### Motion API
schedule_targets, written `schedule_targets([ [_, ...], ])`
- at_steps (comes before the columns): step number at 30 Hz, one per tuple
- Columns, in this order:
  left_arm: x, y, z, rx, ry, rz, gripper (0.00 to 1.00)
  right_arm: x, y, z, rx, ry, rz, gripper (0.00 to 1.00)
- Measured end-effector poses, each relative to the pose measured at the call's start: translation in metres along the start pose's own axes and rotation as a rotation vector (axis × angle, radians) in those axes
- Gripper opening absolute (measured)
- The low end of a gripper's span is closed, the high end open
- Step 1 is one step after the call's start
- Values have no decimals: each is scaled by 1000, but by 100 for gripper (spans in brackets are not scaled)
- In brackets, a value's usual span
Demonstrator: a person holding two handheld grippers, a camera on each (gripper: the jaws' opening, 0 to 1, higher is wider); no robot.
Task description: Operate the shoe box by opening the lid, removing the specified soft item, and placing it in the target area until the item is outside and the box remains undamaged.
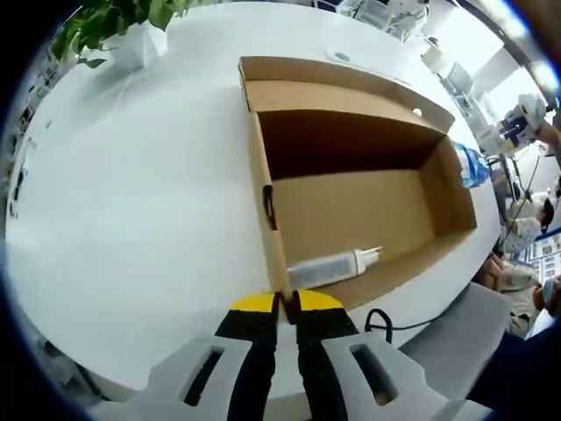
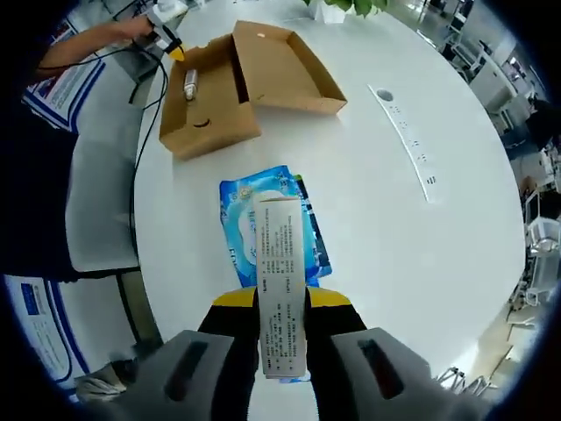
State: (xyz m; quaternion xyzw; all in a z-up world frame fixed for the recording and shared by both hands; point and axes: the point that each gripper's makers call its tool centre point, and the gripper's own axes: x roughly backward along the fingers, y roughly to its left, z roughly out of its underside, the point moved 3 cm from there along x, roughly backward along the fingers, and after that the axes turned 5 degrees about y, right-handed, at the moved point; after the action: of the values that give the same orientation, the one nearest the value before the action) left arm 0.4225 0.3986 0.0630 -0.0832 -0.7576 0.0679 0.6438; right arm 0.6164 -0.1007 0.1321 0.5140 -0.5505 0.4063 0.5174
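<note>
The box wall (image 1: 270,230) is pinched by the left gripper (image 1: 287,307), lid (image 1: 324,92) open, a tube (image 1: 331,267) inside. A white carton (image 2: 280,289) is clamped by the right gripper (image 2: 280,320) above the blue wipes pack (image 2: 272,219) on the table (image 2: 394,228), well apart from the box (image 2: 210,105).

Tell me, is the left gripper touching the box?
Touching. In the left gripper view, the left gripper has its jaws closed on the near wall of the box, with the cardboard edge pinched between them.
</note>
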Motion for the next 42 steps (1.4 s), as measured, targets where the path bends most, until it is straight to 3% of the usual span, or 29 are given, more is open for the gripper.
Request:
schedule_targets([
  [14, -1, 0, -1, 19, 5, -3, 4, -3, -39, 41, 73, 33, 3, 17],
  [17, 0, 0, 0, 13, 5, 2, 4, -9, -55, 53, 98, 54, 7, 17],
  [21, -1, 1, 0, 15, 6, 4, 4, -16, -60, 64, 145, 78, 2, 17],
  [35, -2, -1, -1, 7, 32, -17, 4, -47, -87, 88, 104, 65, -10, 17],
  [42, -3, -1, -1, 7, 31, -21, 4, -59, -90, 92, 113, 64, -28, 17],
])
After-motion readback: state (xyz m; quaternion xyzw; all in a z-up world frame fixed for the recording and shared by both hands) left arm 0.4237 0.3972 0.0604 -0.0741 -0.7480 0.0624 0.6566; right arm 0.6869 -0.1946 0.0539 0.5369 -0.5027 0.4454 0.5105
